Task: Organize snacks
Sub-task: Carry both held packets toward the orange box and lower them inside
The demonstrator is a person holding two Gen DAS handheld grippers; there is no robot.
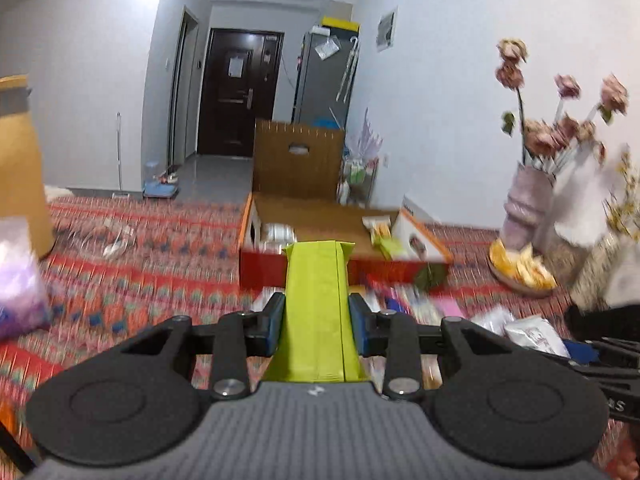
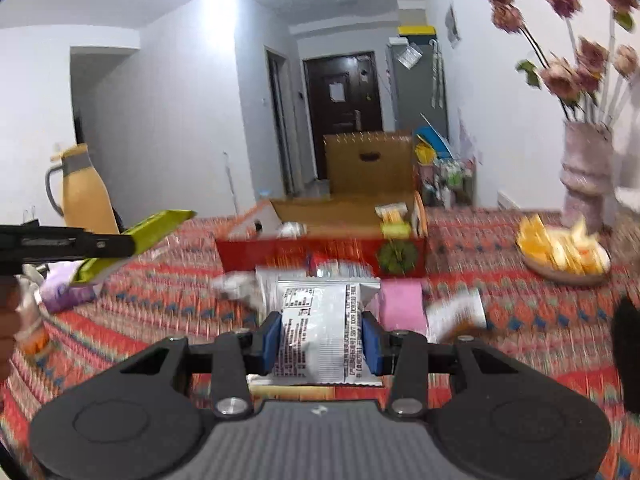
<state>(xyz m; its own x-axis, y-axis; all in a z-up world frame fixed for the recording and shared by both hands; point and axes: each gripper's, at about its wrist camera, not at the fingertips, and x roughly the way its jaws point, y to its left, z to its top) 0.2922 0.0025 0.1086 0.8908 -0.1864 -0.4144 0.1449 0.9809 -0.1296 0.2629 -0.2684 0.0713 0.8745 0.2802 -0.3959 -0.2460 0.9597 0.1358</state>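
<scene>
My left gripper [image 1: 317,322] is shut on a lime-green snack packet [image 1: 316,300] and holds it above the patterned red tablecloth, in front of the red cardboard box [image 1: 264,268]. That packet and gripper also show at the left of the right wrist view [image 2: 140,236]. My right gripper [image 2: 319,338] is shut on a silver snack packet [image 2: 320,328] with black print, held above the table before the red box [image 2: 320,256]. The box holds several snacks.
Loose snack packets lie near the box: a pink one [image 2: 402,306], white ones [image 1: 534,334] and a purple bag [image 1: 20,280]. A bowl of orange snacks [image 2: 560,252] and a flower vase [image 2: 586,176] stand right. A yellow jug [image 2: 84,192] stands left.
</scene>
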